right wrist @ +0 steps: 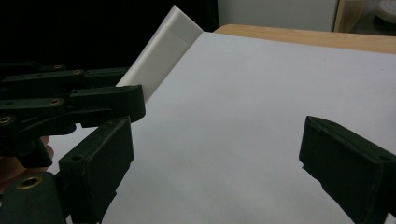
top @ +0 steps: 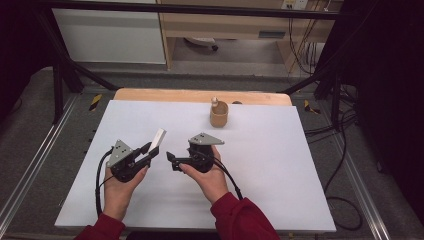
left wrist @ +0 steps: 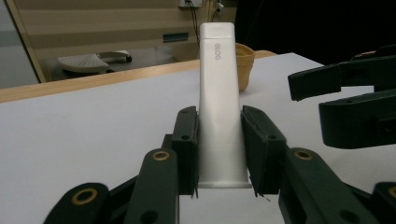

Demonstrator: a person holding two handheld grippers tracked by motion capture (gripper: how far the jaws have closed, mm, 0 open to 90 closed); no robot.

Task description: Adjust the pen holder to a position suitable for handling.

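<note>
Hidden: the lower end of the white tube sits between the pads of the left tool, so the pads cover its sides there; the small print near its cap is too small to read.
Cut off: in the right gripper view the tube runs behind the left tool, and only its upper part shows.
Hard to make out: what stands inside the tan cup; a pale rounded top pokes out, no more can be told.
Left tool: clamped on the tube, which points up and away over the tabletop.
Right tool: jaws apart, nothing between them, just beside the left tool.
Count: two tools, one tube, one cup.
Cup: far side of the tabletop, well apart from both hands.
</note>
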